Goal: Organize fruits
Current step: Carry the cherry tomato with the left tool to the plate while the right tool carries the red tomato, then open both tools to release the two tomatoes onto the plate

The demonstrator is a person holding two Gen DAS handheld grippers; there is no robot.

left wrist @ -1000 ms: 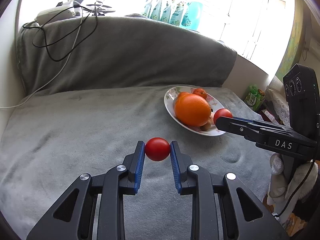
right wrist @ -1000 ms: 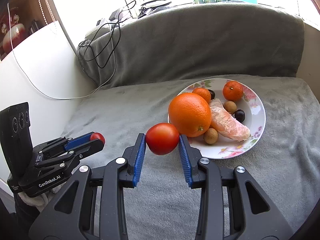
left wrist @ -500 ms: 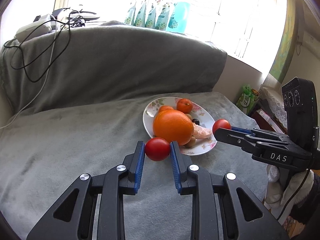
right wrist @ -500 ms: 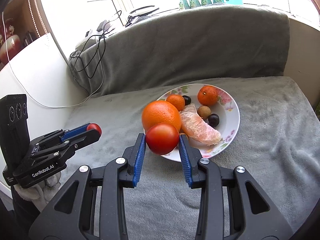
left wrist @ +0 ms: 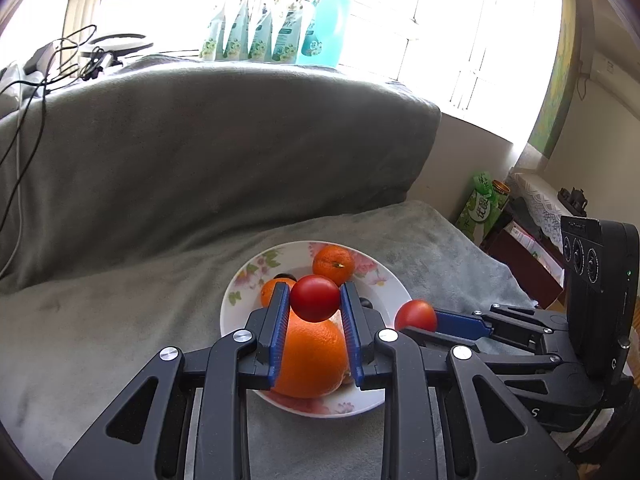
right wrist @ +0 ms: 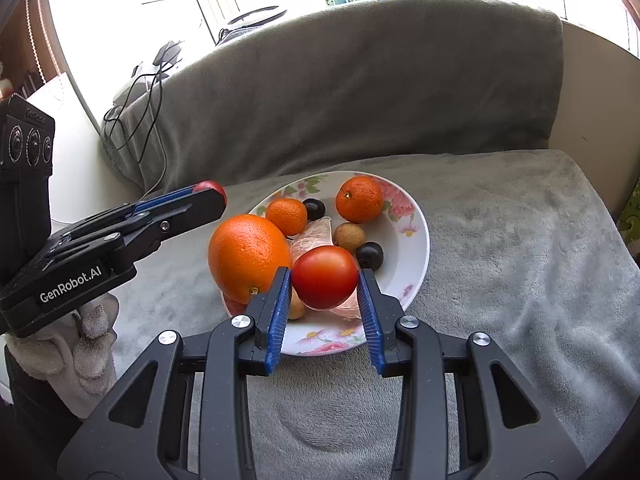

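We hold one tomato in each tool. The left gripper (left wrist: 315,300) is clamped on a small red tomato (left wrist: 315,298), pads pressing its sides at the widest part; it hangs above the flowered plate (left wrist: 236,280), over the big orange (left wrist: 310,360). The right gripper (right wrist: 324,280) is clamped on a larger red tomato (right wrist: 324,277), likewise at mid-height, above the near side of the plate, beside the big orange and over a pale peeled fruit segment (right wrist: 310,238). The plate sits on a grey blanket (right wrist: 500,260) and is already crowded: two mandarins, two dark round fruits, two small brown ones. Our judgement on handling: both tomatoes look smooth, taut-skinned and glossy, so probably slippery and easily bruised or split under a hard squeeze; light enough that a gentle hold across the widest girth should do. They are round and will likely roll once let go, so we would want them set low into a gap between neighbours, not dropped on the orange's crown. The free space looks best toward the plate's right rim. The small tomato sits near the tips of its pads, leaving little margin there.
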